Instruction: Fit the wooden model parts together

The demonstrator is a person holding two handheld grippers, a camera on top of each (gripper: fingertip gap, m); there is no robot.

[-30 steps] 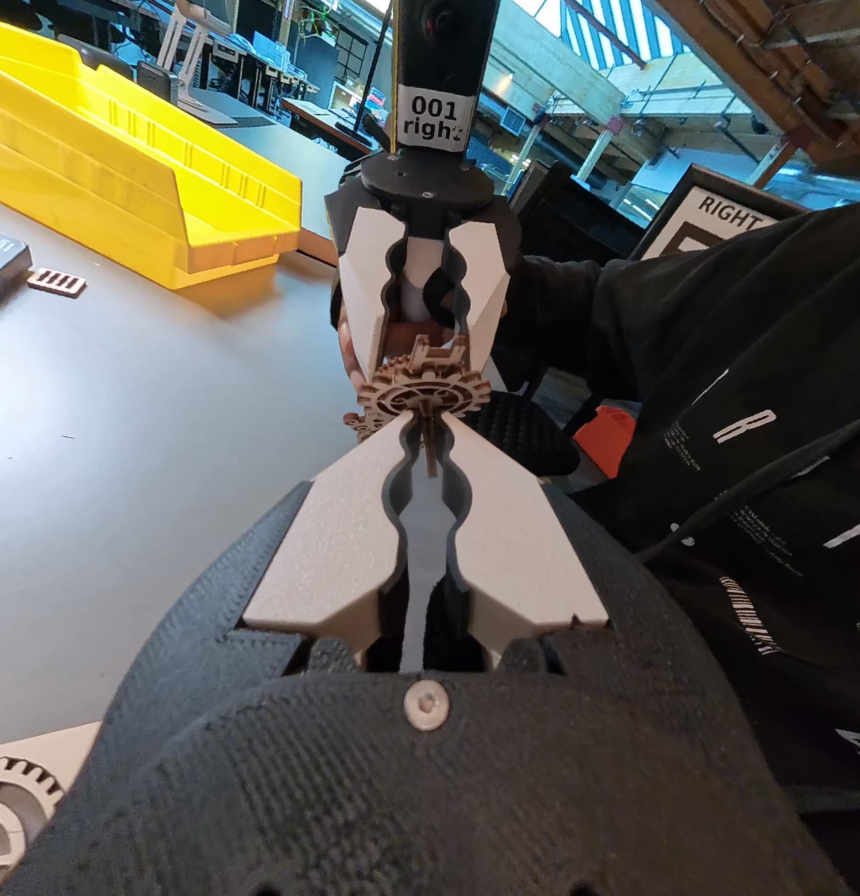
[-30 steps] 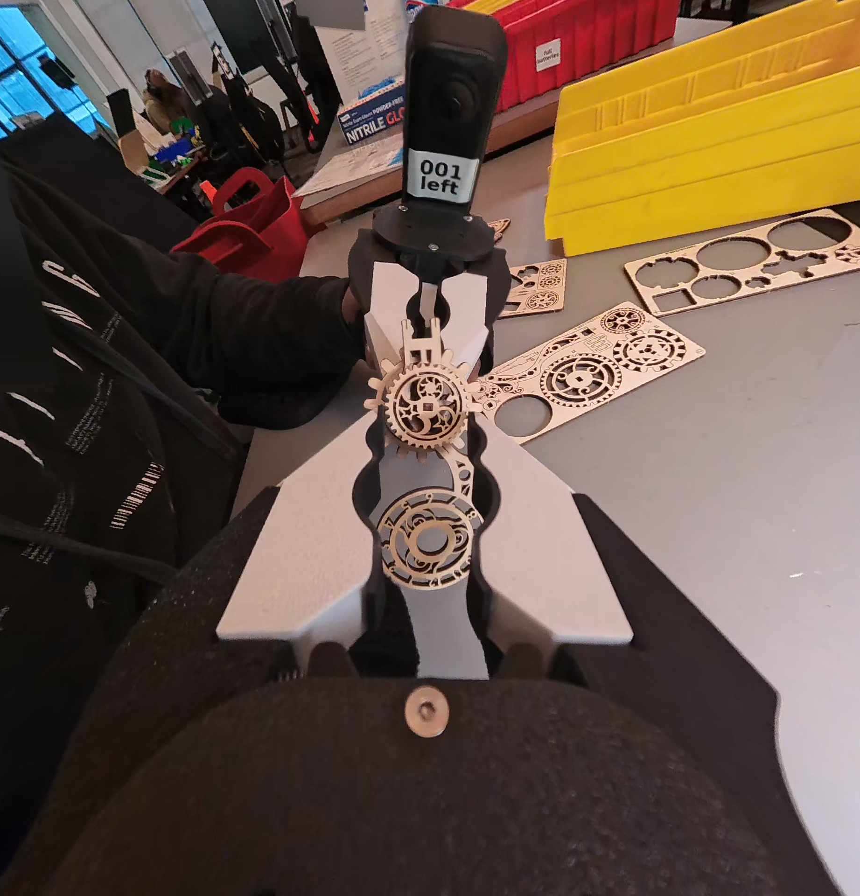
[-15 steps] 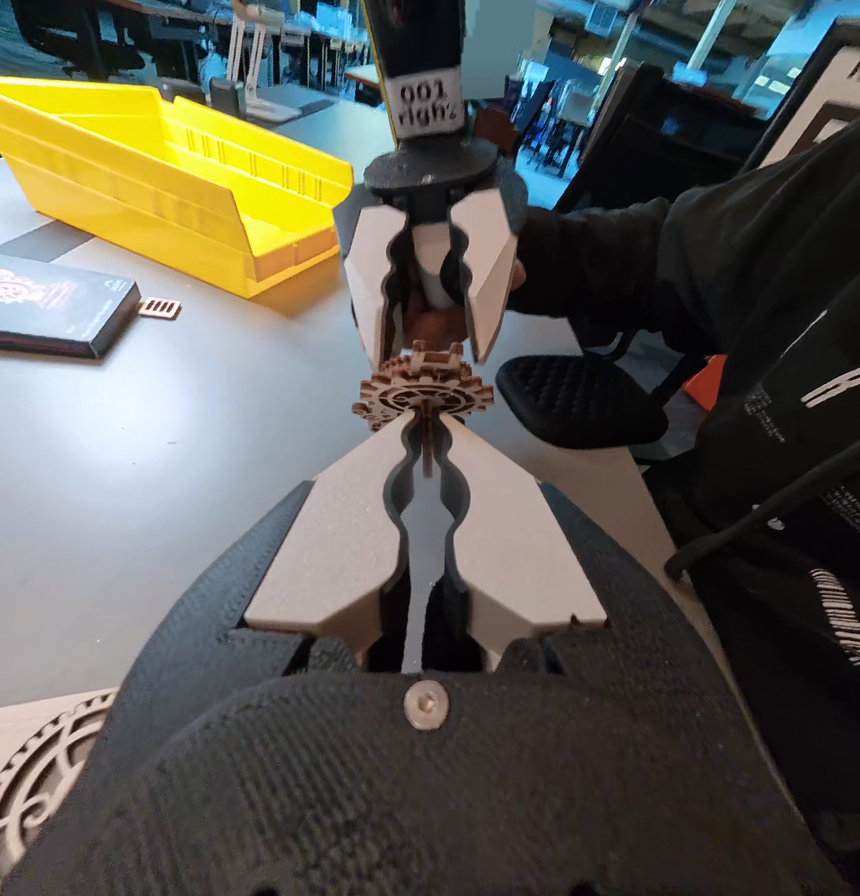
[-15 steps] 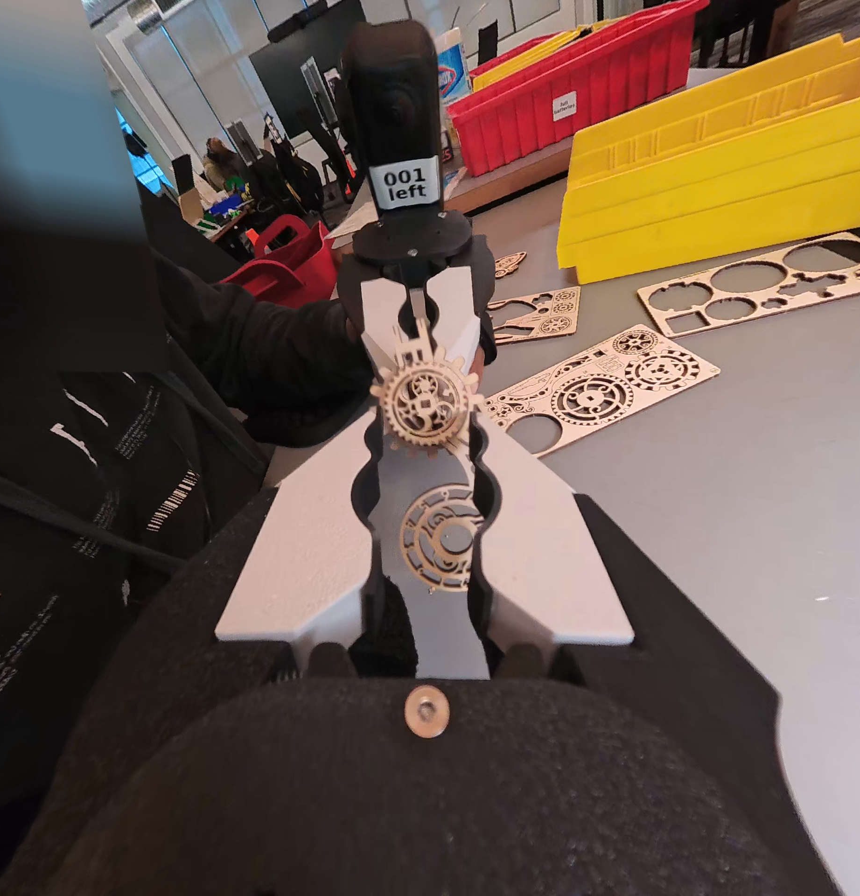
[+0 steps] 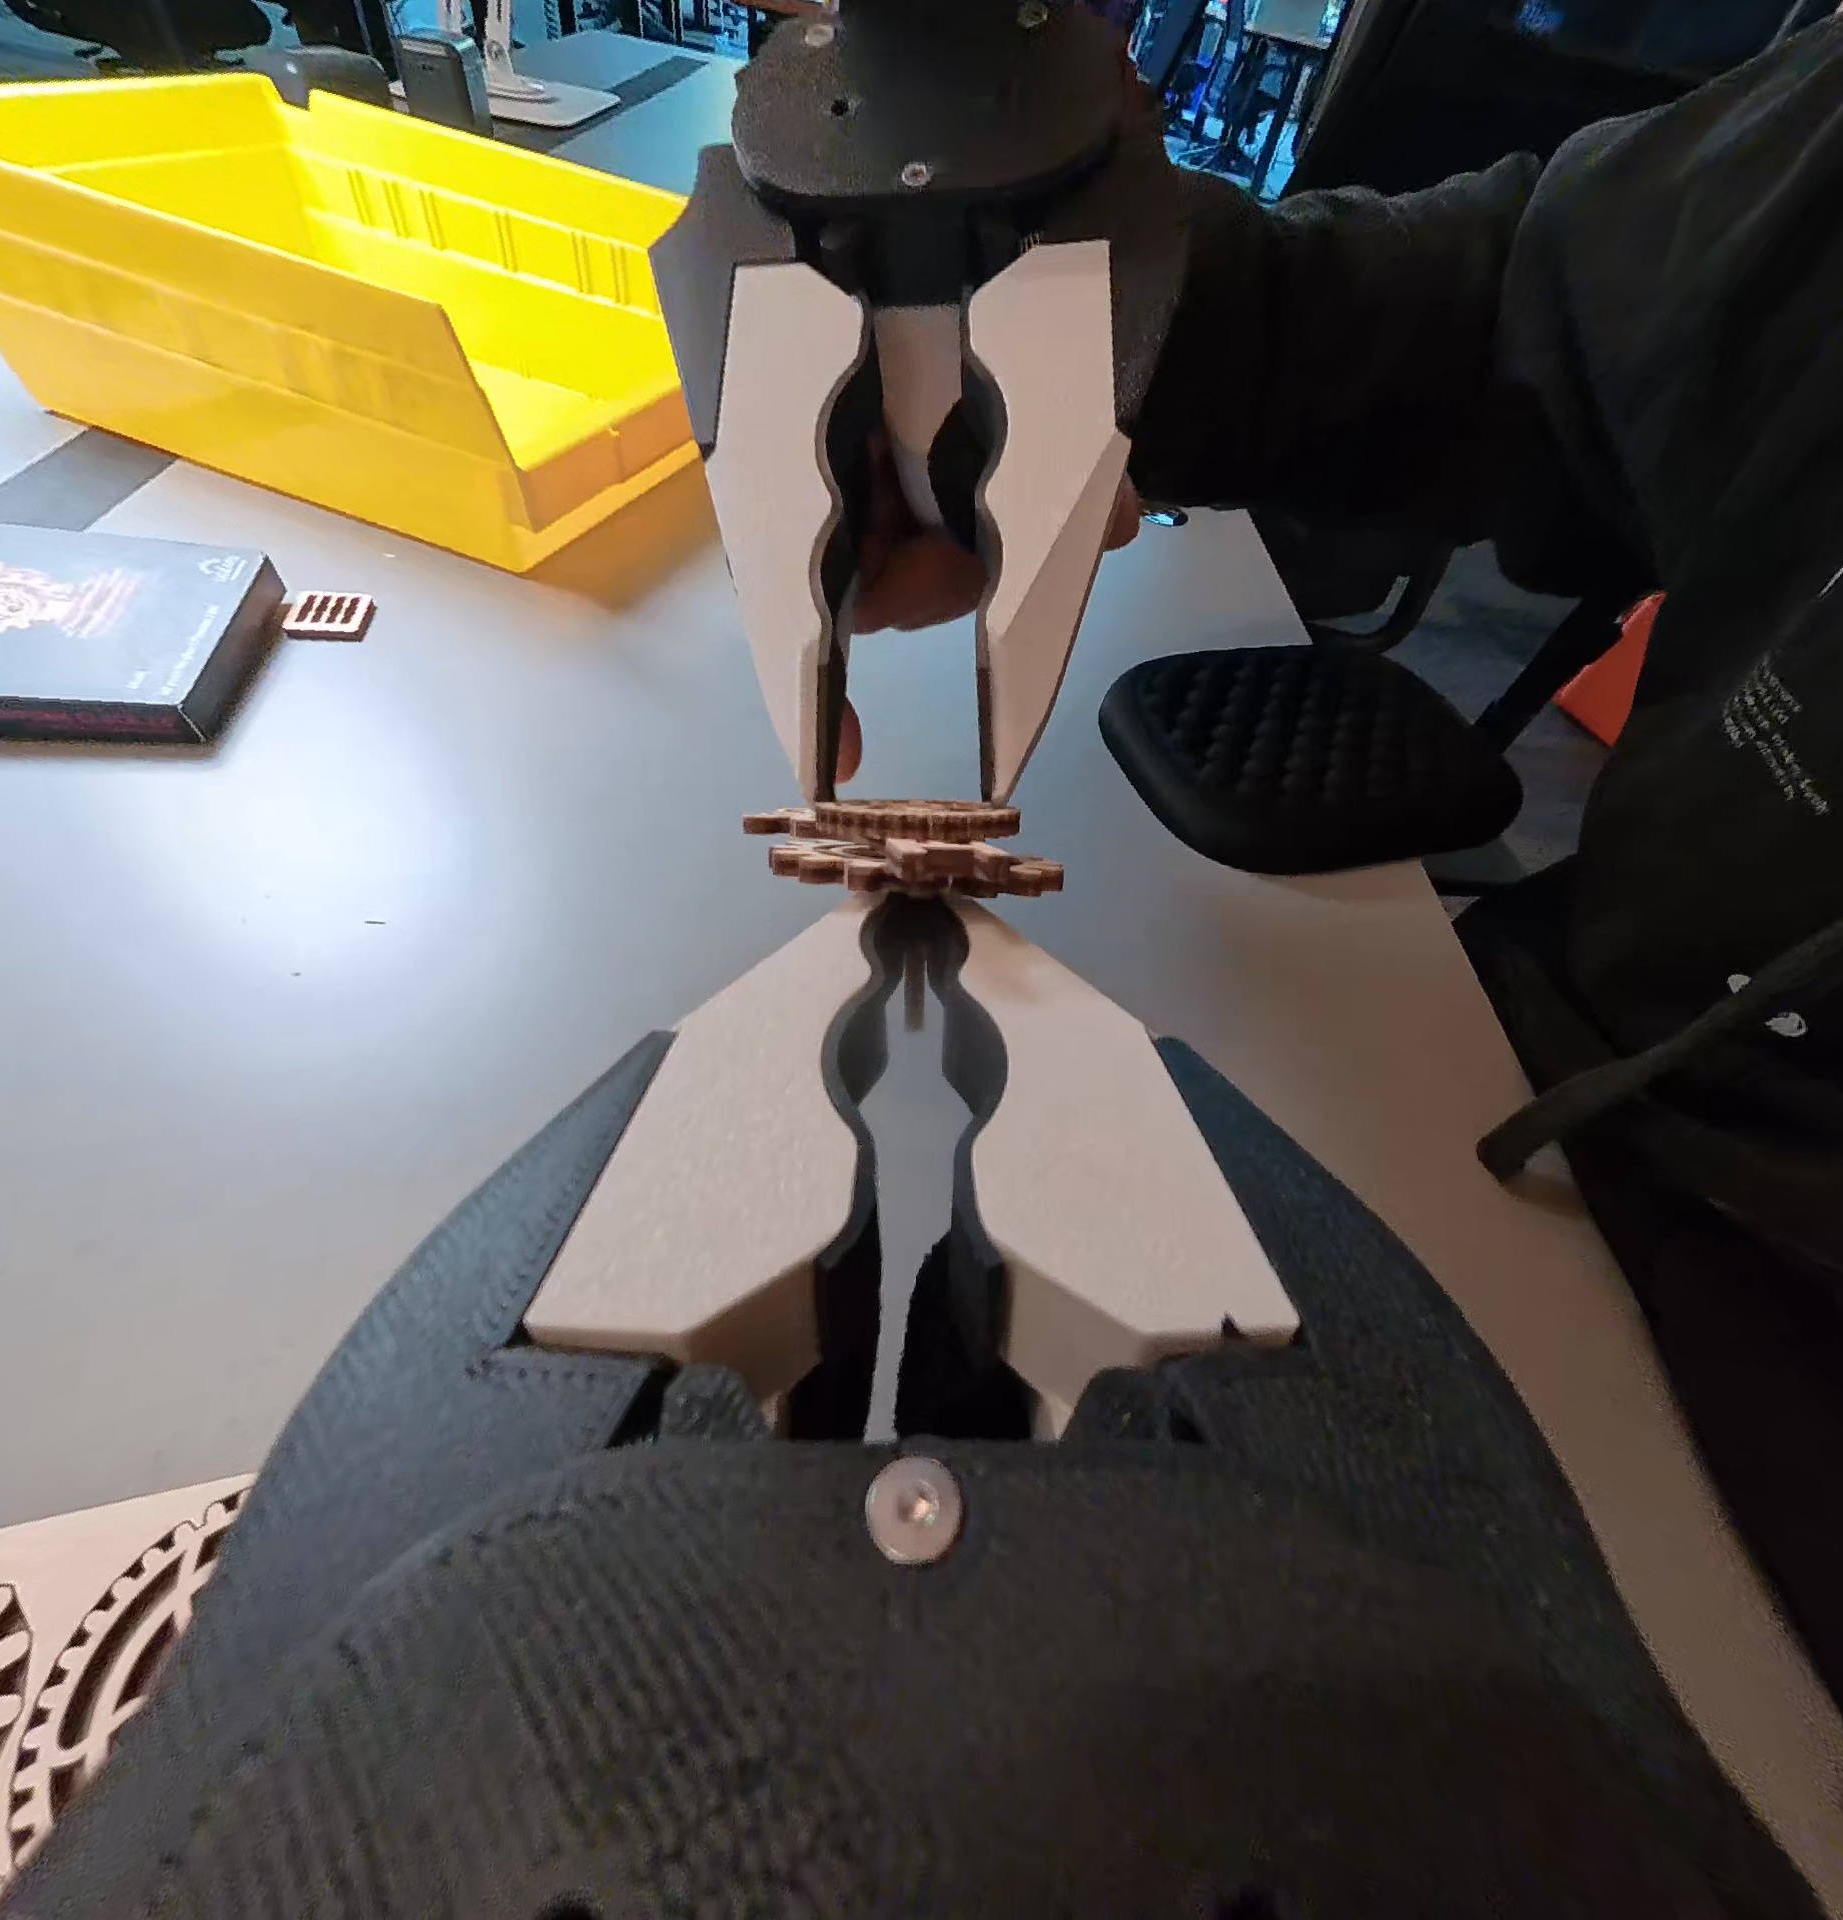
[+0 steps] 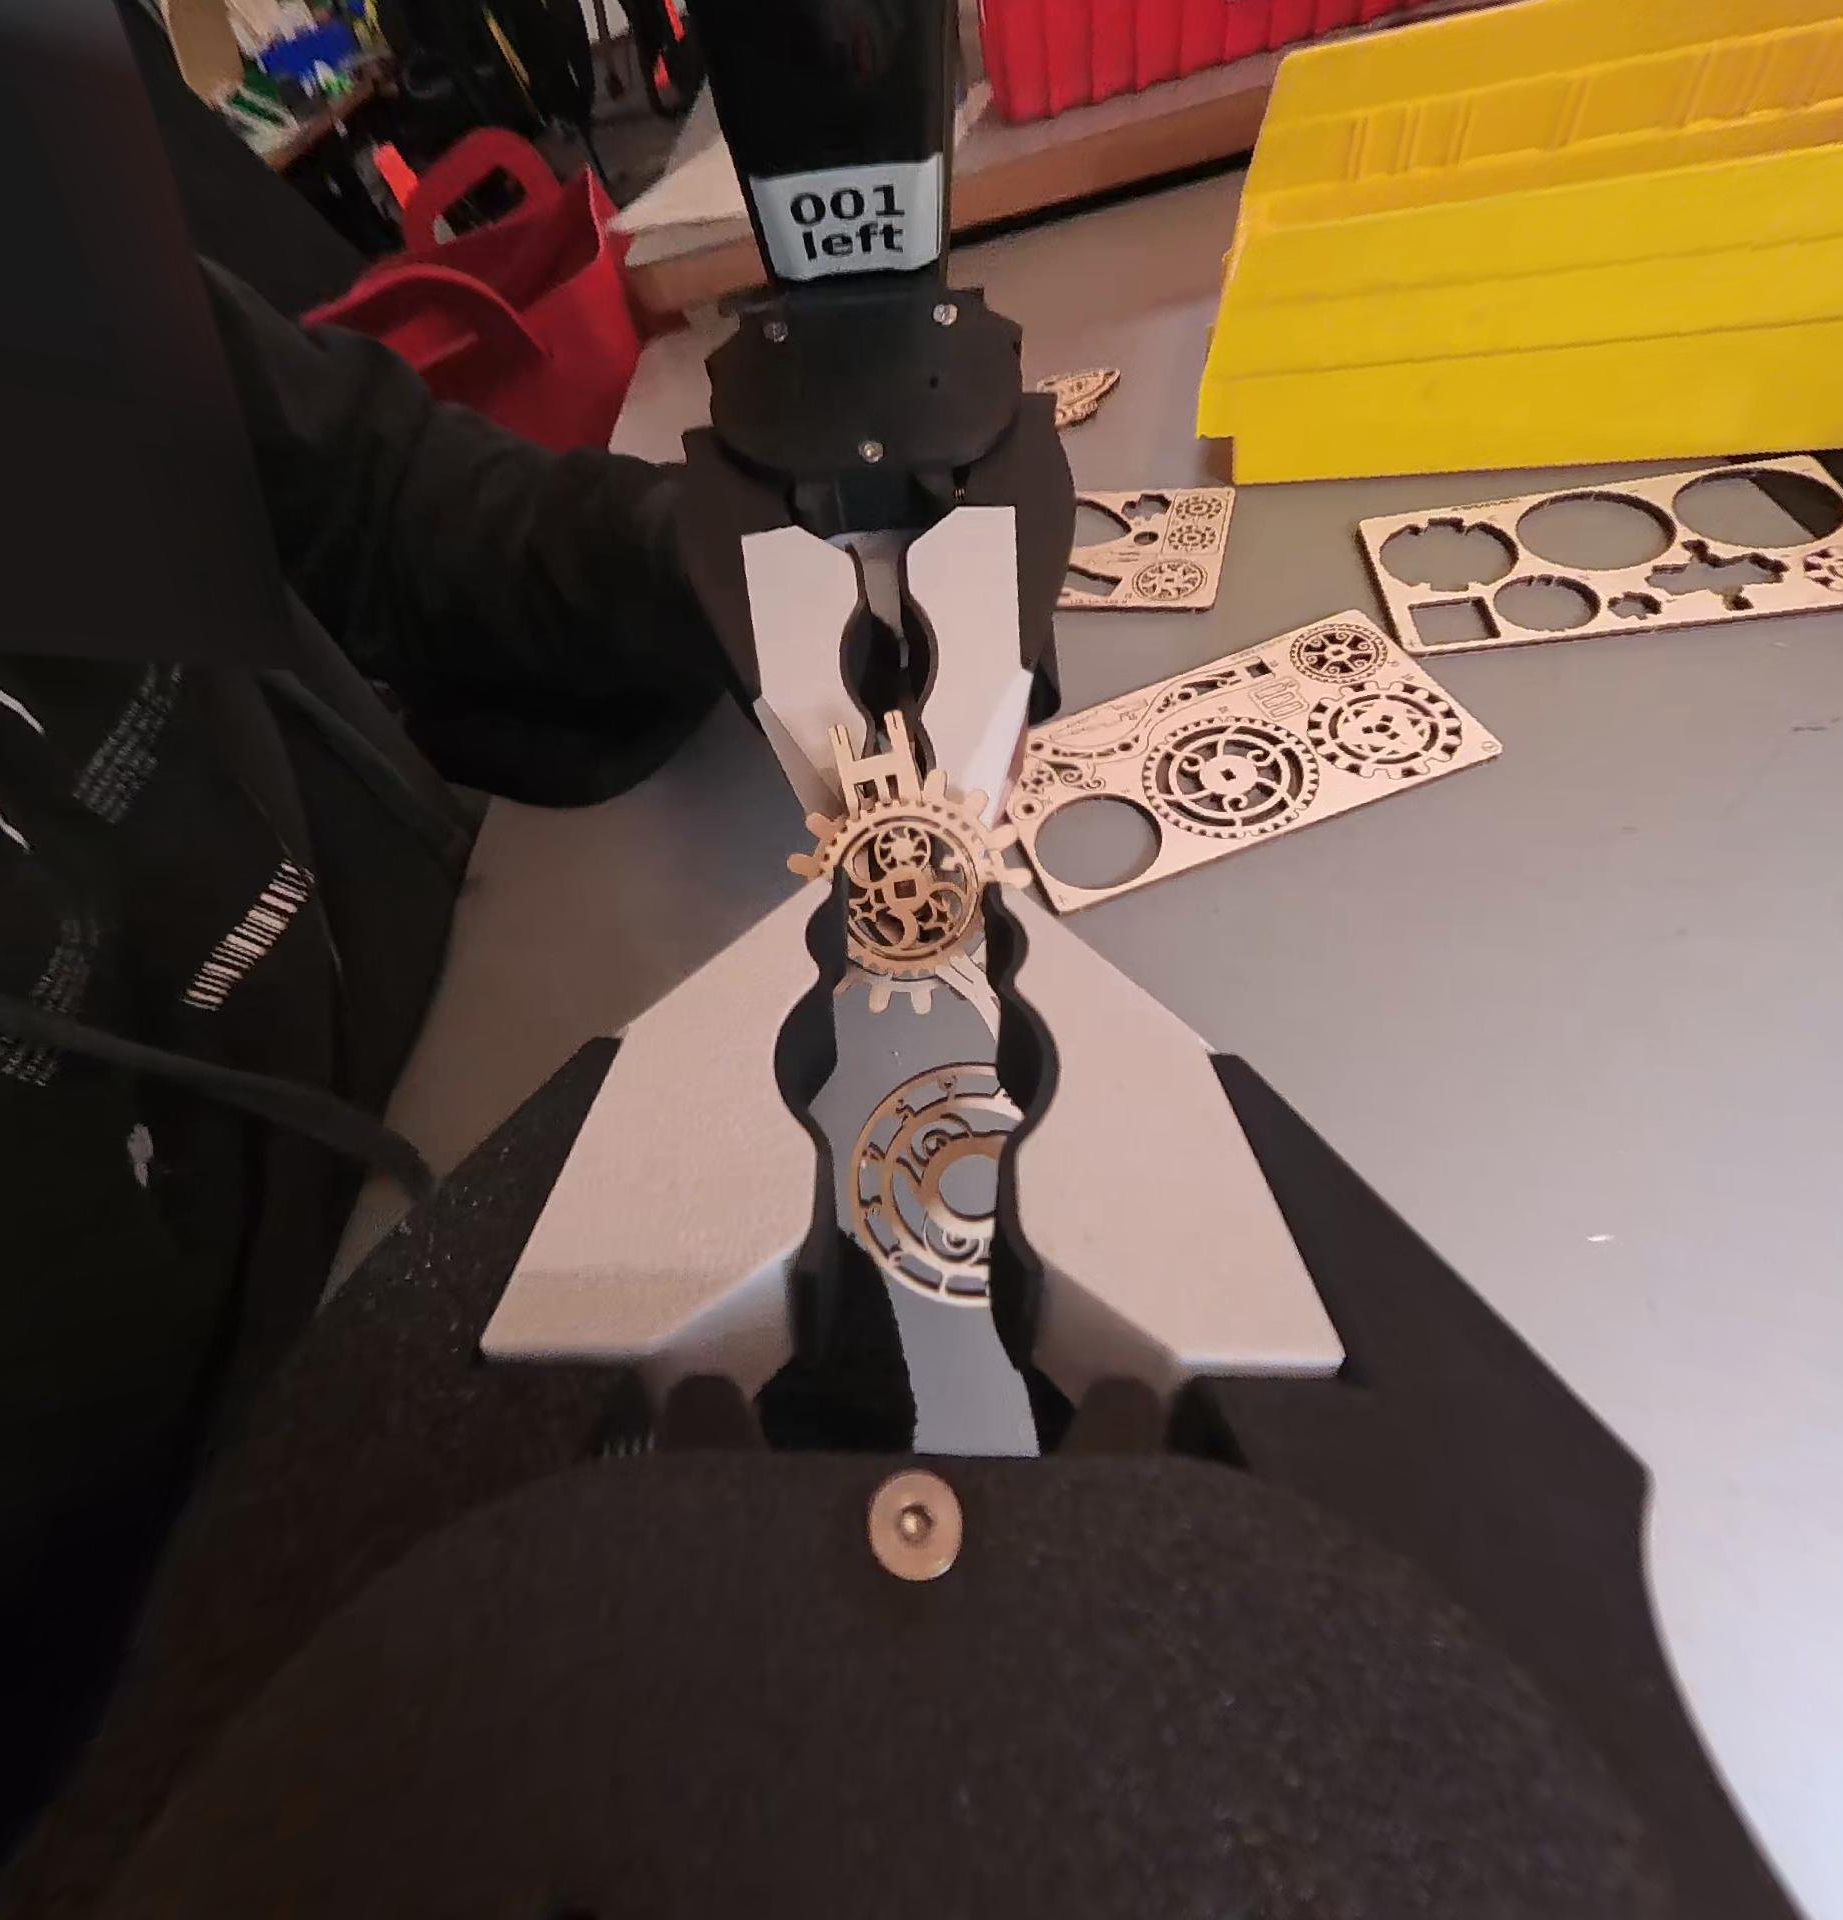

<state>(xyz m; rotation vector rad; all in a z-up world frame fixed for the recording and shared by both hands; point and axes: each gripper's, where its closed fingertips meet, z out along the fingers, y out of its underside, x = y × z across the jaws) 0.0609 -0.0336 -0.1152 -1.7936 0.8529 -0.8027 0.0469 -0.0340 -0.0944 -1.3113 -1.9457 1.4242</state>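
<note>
Two grippers meet: left gripper (image 5: 909, 914) clamps a wooden axle piece (image 5: 912, 992), right gripper (image 6: 912, 940) clamps a gear (image 6: 906, 883); a printed label (image 6: 849, 223) marks the left.

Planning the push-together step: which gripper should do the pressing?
Right, probably. The right gripper clamps the flat toothed wooden gear across its rim, facing the second wooden gear. The left gripper pinches only its thin wooden stem, so it serves better as the anchor.

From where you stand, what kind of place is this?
Probably a workshop or maker lab: yellow parts bins sit on a grey worktable, laser-cut wooden sheets lie spread out, and more desks and equipment fill the background.
</note>
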